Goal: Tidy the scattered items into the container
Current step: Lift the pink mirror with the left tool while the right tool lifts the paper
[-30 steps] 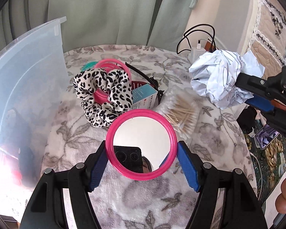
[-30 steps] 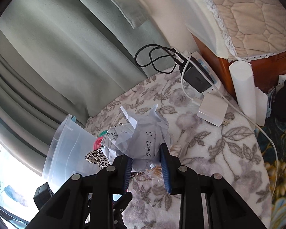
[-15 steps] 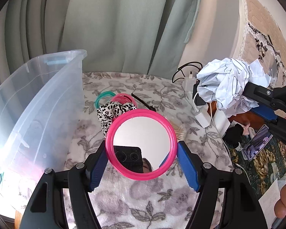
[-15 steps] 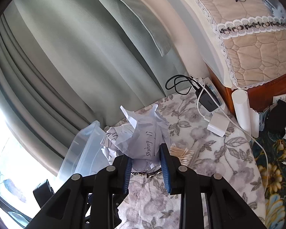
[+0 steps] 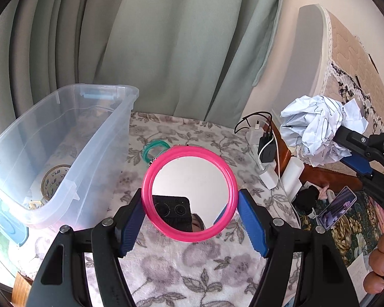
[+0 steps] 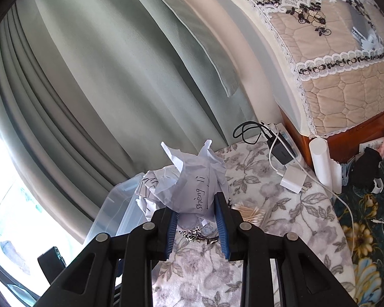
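Left wrist view: the left gripper [image 5: 190, 220] clamps a pink-rimmed mirror [image 5: 190, 192] between its blue fingers, now carried well clear of the flowered tablecloth [image 5: 192, 268], where a second ago it hung low over the pile of small things. Beyond the mirror a green hair tie [image 5: 155, 148] lies on the cloth. To the left stands the clear plastic box [image 5: 64, 153], its open top now fully in sight, a roll of tape [image 5: 52, 181] already lying inside. At right the right gripper [image 5: 355, 151] has risen too. In the right wrist view that gripper [image 6: 197, 220] pinches a crumpled paper ball [image 6: 189, 186], with cotton swabs [image 6: 248, 213] and a leopard-print scrunchie [image 6: 190, 234] on the cloth below and the box's rim [image 6: 125, 192] beyond. Both loads appear lifted and on their way; neither hangs over the box opening.
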`<state>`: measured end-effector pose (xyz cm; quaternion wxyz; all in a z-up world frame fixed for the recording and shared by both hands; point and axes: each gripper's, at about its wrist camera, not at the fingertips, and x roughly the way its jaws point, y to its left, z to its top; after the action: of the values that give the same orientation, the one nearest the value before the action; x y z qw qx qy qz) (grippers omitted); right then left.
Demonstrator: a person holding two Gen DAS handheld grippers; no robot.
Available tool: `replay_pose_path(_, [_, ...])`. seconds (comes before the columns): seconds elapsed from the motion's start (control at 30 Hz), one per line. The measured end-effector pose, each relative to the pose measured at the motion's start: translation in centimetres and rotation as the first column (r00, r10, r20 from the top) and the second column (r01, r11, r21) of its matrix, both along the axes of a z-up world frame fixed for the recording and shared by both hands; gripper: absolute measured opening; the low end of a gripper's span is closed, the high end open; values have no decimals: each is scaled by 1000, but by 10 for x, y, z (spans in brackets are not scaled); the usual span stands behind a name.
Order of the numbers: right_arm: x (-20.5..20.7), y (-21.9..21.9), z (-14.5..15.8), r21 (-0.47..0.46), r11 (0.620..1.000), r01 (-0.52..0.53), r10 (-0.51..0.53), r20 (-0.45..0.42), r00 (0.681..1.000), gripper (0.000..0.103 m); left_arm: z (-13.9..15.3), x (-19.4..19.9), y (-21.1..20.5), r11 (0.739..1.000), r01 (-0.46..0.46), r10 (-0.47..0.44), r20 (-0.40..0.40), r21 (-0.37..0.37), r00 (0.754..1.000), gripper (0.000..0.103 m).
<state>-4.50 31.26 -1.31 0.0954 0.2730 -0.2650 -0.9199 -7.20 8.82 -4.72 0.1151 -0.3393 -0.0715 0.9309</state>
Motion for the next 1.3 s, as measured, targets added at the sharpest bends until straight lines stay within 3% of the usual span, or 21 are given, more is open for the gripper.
replay_pose_path(0.63, [14,-31,22,56,998,-7,10,-44,999,30,9,7,-30,996,-32,35,-33,88,999,72])
replay_pose_path(0.93, [10,-55,24,82,995,-50,53,-44,998,30,25,13,-53,989,-31,47,-102,148,994,72])
replay_pose_path(1.3, [-6,-101,28,127,982,-142,148,-36,988,30,44,17,-105,971,-119,156,-173,206,972,72])
